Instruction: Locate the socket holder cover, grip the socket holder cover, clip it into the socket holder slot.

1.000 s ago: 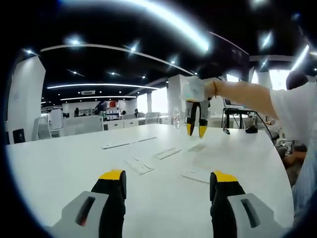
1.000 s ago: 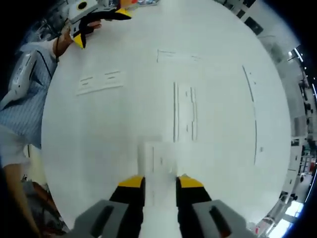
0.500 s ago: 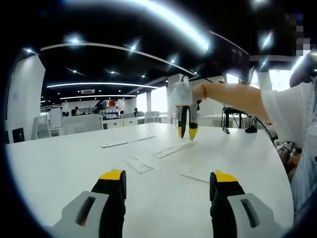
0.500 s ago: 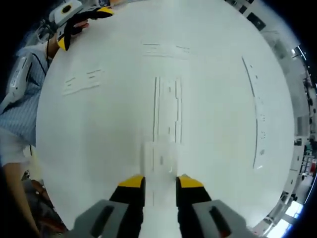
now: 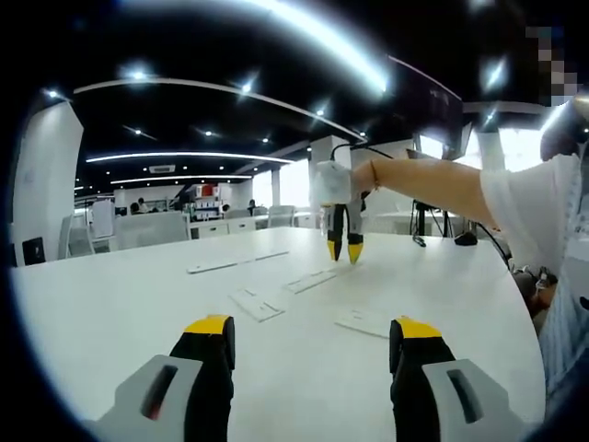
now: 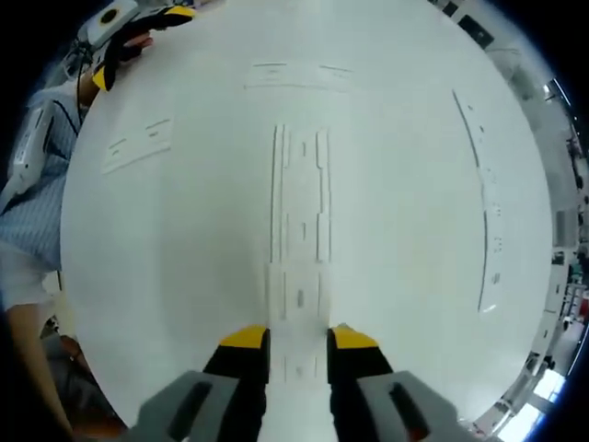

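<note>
White socket holder cover [image 6: 298, 318] sits clamped in the right gripper [image 6: 299, 339], over the socket holder [image 6: 300, 193]; left gripper [image 5: 313, 343] gapes, unladen.

The left gripper [image 5: 311, 343] is showing grey jaws tipped in yellow over black, a dark slot in each; the right gripper [image 6: 301, 343] is wearing the same colours (with a white housing), and the person's sleeve [image 5: 529, 198] is looking pale

White table [image 5: 110, 313], office desks [image 5: 152, 230] beyond.
</note>
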The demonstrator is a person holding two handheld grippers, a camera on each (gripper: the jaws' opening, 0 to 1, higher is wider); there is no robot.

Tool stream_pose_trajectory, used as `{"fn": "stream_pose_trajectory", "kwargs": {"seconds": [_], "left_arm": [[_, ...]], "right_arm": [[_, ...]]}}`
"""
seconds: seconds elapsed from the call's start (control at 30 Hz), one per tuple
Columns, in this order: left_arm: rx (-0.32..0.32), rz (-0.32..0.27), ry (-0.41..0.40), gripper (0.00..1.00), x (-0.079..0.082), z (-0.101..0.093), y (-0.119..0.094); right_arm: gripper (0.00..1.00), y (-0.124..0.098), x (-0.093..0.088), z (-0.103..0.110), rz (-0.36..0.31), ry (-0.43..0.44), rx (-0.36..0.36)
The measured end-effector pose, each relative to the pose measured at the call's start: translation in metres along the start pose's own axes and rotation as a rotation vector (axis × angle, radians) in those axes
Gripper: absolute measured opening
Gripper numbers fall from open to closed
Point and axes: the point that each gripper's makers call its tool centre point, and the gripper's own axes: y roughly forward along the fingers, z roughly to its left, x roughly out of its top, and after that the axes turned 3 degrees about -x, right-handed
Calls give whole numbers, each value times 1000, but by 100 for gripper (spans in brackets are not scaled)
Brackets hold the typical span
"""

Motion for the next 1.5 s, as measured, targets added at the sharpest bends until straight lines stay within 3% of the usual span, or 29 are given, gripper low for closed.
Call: {"fn": "stream_pose_trajectory", "kwargs": {"seconds": [1.5], "left_arm": [[-12,-2,-1,68,0,-2,1]], "right_arm": [[25,4,8,-2,21,17,3]]}}
